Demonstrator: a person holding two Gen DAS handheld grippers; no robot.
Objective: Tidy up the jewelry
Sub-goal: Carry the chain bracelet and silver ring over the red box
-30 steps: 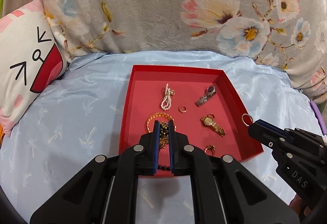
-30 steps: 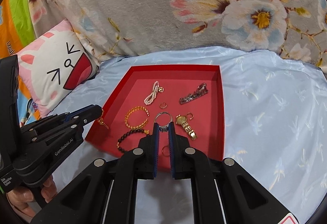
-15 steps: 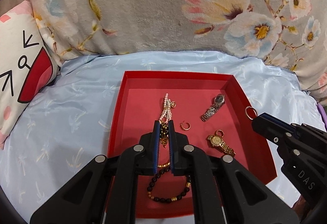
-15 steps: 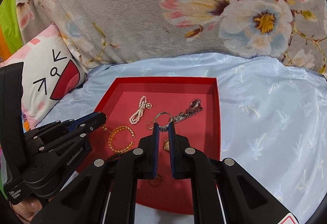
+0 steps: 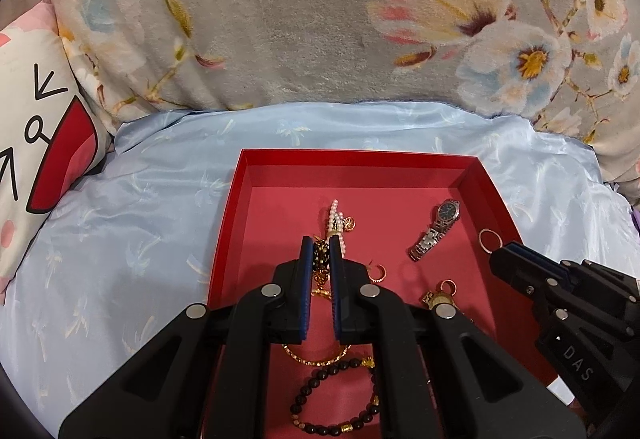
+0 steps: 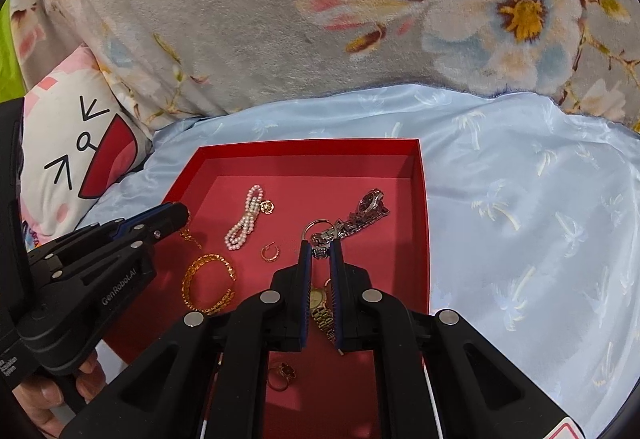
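Gold pendant [image 5: 320, 263], ring [image 6: 317, 230] in clamped tongs.

Your tray [image 5: 230, 223] looks like matt red card, on a glossy satin sheet [image 5: 120, 239]. The blanket [image 5: 280, 19] is fuzzy fleece; the watch [image 5: 436, 229] is shiny metal.

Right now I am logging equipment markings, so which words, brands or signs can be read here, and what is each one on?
"DAS": on the right gripper body, left wrist view.
"GenRobot.AI": on the left gripper body, right wrist view.
Small white label low on the left gripper's handle: partly cut off, too small to read.
Silver watch dial: too small to read.
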